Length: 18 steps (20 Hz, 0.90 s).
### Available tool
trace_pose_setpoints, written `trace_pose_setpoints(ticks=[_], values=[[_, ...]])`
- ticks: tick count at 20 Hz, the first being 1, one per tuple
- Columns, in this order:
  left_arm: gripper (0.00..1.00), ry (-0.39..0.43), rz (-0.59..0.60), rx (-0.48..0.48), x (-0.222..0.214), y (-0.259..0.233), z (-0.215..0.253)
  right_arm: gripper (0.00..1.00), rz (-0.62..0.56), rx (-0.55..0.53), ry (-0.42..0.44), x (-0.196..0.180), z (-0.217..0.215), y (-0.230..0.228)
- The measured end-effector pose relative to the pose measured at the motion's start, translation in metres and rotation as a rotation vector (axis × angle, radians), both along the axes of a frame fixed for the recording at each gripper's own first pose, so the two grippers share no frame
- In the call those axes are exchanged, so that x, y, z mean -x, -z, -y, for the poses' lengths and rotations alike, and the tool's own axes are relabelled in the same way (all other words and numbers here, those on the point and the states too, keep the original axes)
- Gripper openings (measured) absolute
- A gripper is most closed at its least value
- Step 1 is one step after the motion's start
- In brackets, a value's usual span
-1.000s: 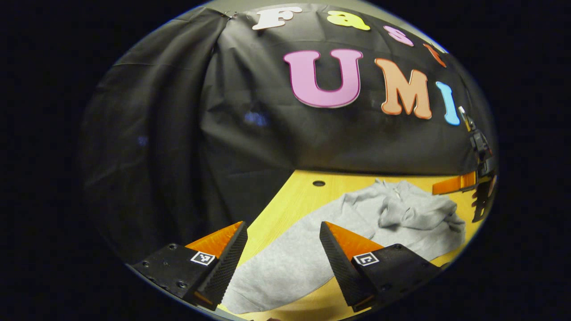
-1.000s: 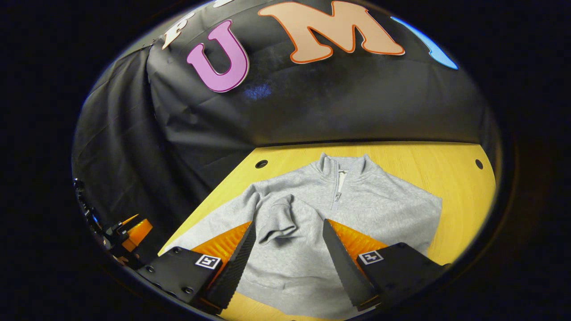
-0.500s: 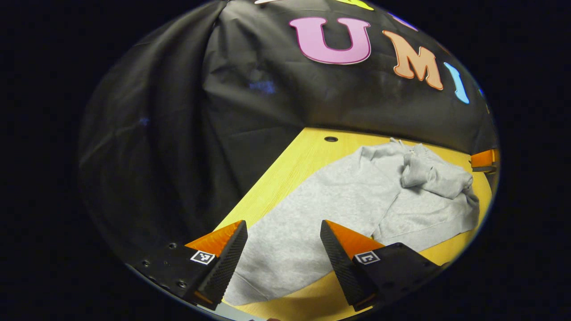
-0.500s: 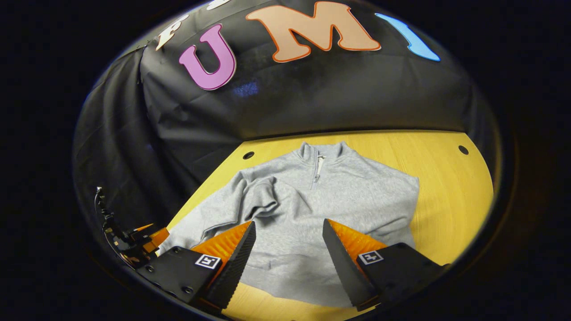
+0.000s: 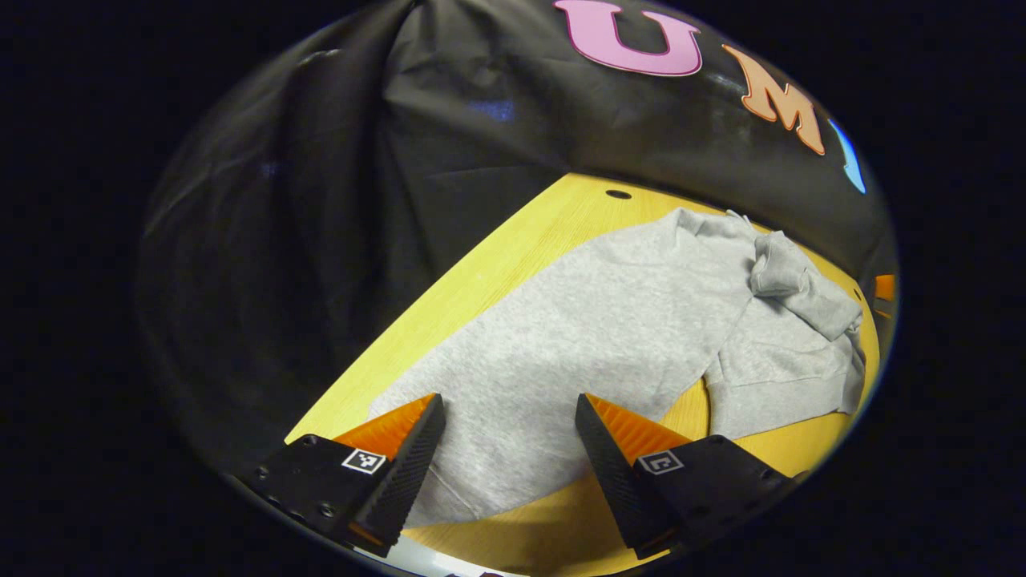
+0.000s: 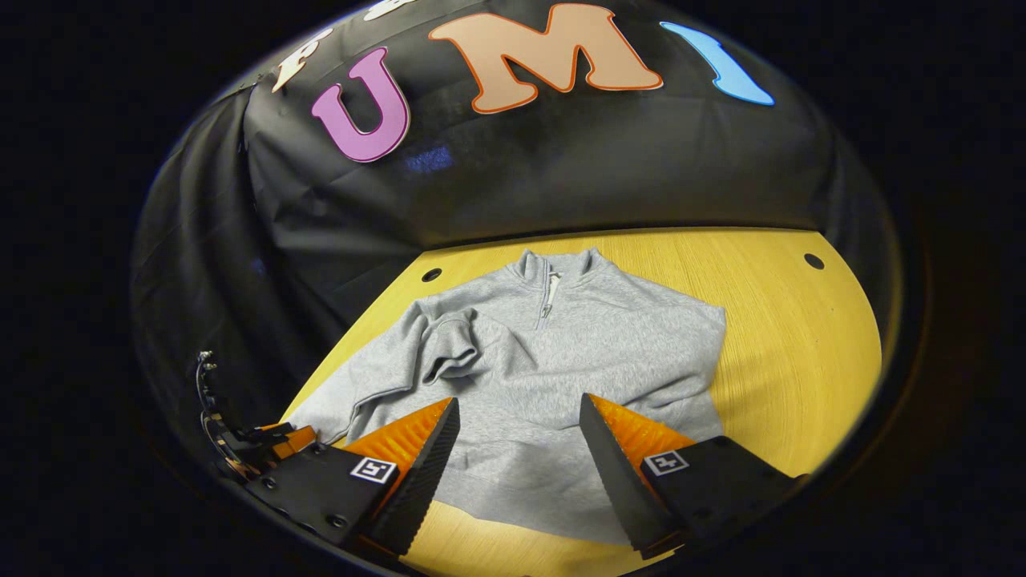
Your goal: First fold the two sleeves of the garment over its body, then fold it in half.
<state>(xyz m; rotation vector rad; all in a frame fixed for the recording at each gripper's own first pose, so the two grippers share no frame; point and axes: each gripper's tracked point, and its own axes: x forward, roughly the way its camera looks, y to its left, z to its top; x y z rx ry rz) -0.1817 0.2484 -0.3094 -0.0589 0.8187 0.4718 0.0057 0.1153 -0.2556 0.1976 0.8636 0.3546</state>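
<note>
Desk (image 6: 785, 336): grey garment (image 6: 561, 353) lies flat, collar toward the wall. I've pulled both grippers back and up over the last second. Right sleeve looks tucked; left sleeve (image 5: 545, 361) still out. Left gripper (image 5: 505, 437) over it, right gripper (image 6: 517, 437) above the hem, jaws open, empty.

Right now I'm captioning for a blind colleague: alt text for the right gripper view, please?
A grey zip-neck sweatshirt lies flat on a yellow wooden table, one sleeve folded over its body. The right gripper hovers open above its hem.
</note>
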Motion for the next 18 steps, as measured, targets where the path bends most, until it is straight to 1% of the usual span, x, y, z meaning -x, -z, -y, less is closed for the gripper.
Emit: trace_pose_setpoints(ticks=[2, 3, 4, 5, 6, 7, 8, 9, 11, 12, 13, 14, 15, 18], values=[[0.97, 0.006, -0.014, 0.006, 0.003, 0.002, 0.000, 0.96, 0.007, 0.006, 0.003, 0.000, 0.002, -0.002], [0.98, 0.018, 0.002, -0.001, -0.001, -0.001, 0.000, 0.96, 0.010, 0.007, 0.005, 0.000, 0.003, -0.003], [0.98, 0.032, -0.006, 0.005, -0.001, 0.000, 0.001, 0.96, 0.011, 0.007, 0.008, 0.001, 0.003, -0.004], [0.90, 0.045, -0.010, 0.008, -0.001, -0.001, 0.001, 0.96, 0.012, 0.007, 0.014, 0.002, 0.003, -0.005], [0.88, 0.068, -0.007, 0.016, -0.006, -0.002, 0.005, 0.96, 0.014, 0.006, 0.019, 0.002, 0.002, -0.004], [0.75, 0.094, -0.020, 0.027, -0.008, 0.004, 0.013, 0.96, 0.016, 0.007, 0.024, 0.002, 0.002, -0.005], [0.64, 0.118, -0.016, 0.030, -0.011, 0.004, 0.016, 0.96, 0.022, 0.010, 0.030, 0.004, 0.003, -0.006], [0.45, 0.143, -0.012, 0.041, -0.015, 0.004, 0.018, 0.96, 0.027, 0.014, 0.036, 0.006, 0.002, -0.007], [0.06, 0.154, -0.005, 0.064, -0.020, 0.003, 0.019, 0.96, 0.029, 0.026, 0.048, 0.011, 0.006, -0.009], [0.03, 0.149, -0.010, 0.097, -0.020, 0.003, 0.021, 0.96, 0.029, 0.036, 0.058, 0.014, 0.008, -0.010], [0.00, 0.159, -0.011, 0.160, -0.021, 0.002, 0.029, 0.96, 0.032, 0.040, 0.069, 0.016, 0.010, -0.011], [0.00, 0.165, 0.007, 0.217, -0.025, -0.002, 0.036, 0.96, 0.034, 0.040, 0.080, 0.017, 0.011, -0.012], [0.00, 0.164, 0.020, 0.243, -0.030, -0.005, 0.036, 0.96, 0.037, 0.040, 0.089, 0.019, 0.013, -0.013], [0.00, 0.147, 0.056, 0.223, -0.050, -0.027, 0.031, 0.96, 0.024, 0.040, 0.085, 0.027, 0.019, -0.011]])
